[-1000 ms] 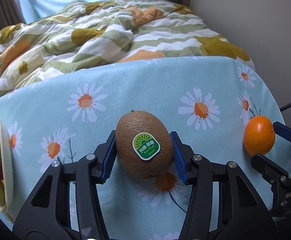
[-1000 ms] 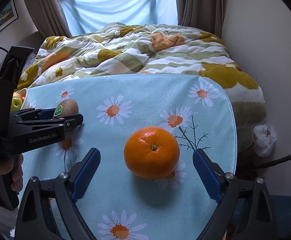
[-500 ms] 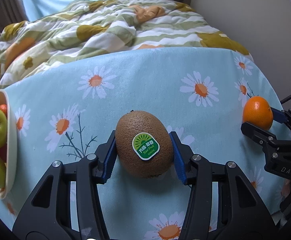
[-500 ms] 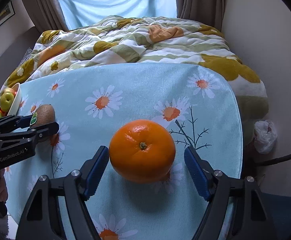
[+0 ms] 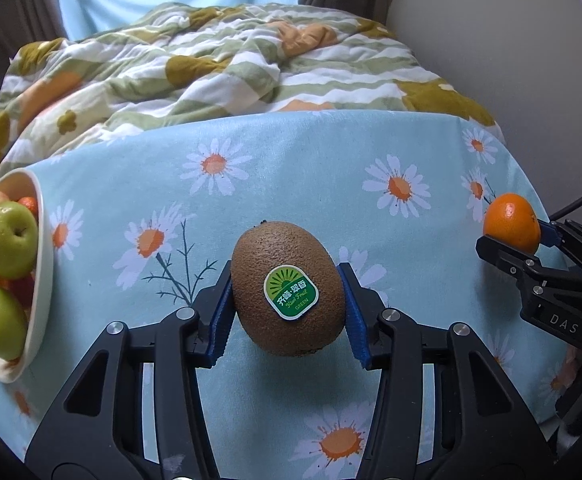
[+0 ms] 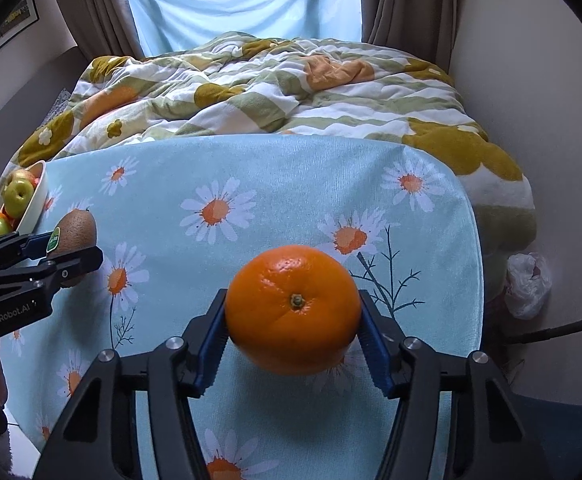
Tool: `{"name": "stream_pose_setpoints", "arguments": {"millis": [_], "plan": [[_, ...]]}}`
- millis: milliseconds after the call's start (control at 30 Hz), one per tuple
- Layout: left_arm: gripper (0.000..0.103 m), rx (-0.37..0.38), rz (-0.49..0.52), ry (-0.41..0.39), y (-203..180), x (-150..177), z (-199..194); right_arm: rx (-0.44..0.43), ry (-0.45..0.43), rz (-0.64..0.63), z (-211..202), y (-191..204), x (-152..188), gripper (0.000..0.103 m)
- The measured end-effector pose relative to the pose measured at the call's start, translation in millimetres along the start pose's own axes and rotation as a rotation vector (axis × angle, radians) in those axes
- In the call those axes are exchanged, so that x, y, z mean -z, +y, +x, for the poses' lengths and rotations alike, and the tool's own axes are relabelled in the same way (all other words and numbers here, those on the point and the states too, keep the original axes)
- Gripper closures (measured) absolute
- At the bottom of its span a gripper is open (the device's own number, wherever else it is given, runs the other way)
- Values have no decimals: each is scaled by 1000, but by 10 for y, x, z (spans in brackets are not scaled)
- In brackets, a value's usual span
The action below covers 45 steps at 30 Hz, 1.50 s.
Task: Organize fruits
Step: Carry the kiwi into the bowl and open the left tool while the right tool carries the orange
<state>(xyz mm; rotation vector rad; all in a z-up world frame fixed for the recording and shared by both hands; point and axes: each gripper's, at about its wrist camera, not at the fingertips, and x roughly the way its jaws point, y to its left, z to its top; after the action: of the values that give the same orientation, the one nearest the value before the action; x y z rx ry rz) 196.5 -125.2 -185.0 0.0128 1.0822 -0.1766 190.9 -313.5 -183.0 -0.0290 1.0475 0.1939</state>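
My left gripper [image 5: 289, 312] is shut on a brown kiwi [image 5: 289, 288] with a green sticker, held above the daisy tablecloth. My right gripper [image 6: 293, 338] is shut on an orange [image 6: 293, 310], both blue pads pressed on its sides. The orange also shows at the right in the left wrist view [image 5: 511, 222]. The kiwi shows at the left in the right wrist view [image 6: 75, 229]. A white bowl [image 5: 43, 264] with green apples [image 5: 9, 238] and small red and orange fruit stands at the table's left edge; it also shows in the right wrist view [image 6: 35, 204].
The table carries a light blue cloth with daisies [image 6: 291, 184]. A bed with a green and yellow quilt [image 6: 271, 88] lies right behind it. A wall is on the right, and a white plastic bag [image 6: 529, 284] lies on the floor there.
My right gripper has closed from wide open onto the orange. My left gripper has lifted the kiwi and moved back, bringing the bowl further into view.
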Motion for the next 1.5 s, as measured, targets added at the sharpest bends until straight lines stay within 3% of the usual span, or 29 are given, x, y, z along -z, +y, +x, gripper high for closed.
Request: {"name": "stream_pose_setpoints", "arguments": {"millis": [400,733,1167,1500], "plan": [[49,-7,-63,-74,194,-38,-590,-48,-71,-60,-372,276,-208,47],[49,6,-104,-141,621,31,-1087,-107,-102,-125,-708,823,-378,47],[49,1,-115,-172,1649,165,-1546,-181,-117,-130,-869,1962,-537,47],[49,5,-109,-142,2489,208,-1425,-175,-108,-109,-668,2661,-630,47]]}}
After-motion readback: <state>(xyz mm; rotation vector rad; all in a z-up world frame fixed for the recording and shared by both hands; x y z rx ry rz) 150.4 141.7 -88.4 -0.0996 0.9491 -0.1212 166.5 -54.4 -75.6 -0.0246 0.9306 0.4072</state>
